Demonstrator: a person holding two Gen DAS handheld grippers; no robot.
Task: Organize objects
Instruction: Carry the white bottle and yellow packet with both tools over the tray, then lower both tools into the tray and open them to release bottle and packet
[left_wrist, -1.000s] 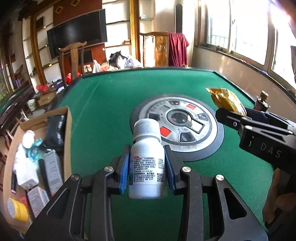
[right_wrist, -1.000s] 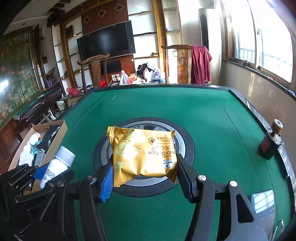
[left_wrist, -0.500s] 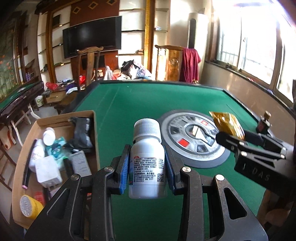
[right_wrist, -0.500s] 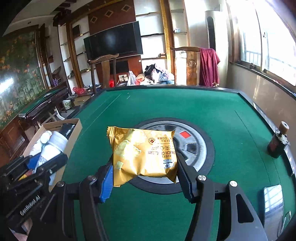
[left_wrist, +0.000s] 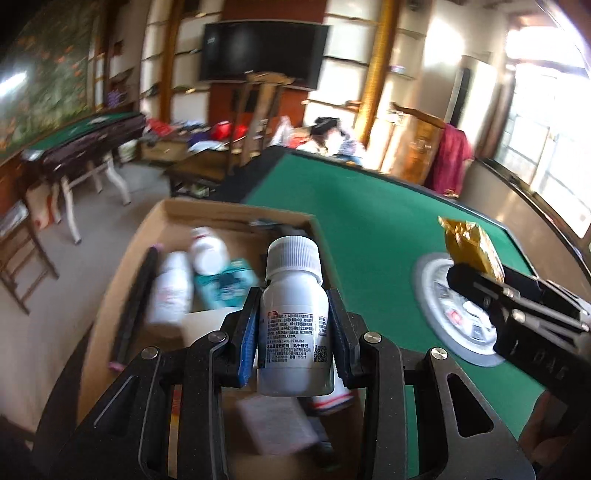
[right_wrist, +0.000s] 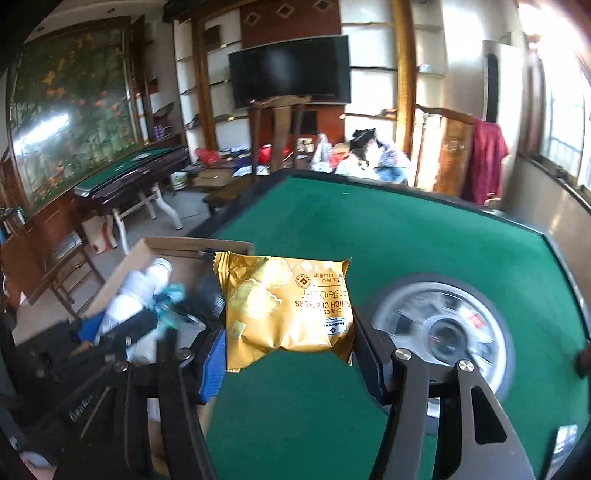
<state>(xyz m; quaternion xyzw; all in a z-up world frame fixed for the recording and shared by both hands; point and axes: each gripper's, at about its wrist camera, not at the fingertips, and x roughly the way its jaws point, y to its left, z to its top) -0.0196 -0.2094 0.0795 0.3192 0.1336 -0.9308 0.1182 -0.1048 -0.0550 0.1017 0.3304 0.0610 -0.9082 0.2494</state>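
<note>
Green felt counter (right_wrist: 406, 236) with round grey centre panel (right_wrist: 443, 328). Cardboard box (left_wrist: 122, 288) sits at the counter's left edge, holding white bottles, a teal pack and a dark stick, all blurred. Left tongs (left_wrist: 293, 332) clamped on white bottle (left_wrist: 293, 314), upright, held over the box. Right tongs (right_wrist: 288, 350) clamped on gold cracker packet (right_wrist: 284, 310), held above the felt just right of the box.
</note>
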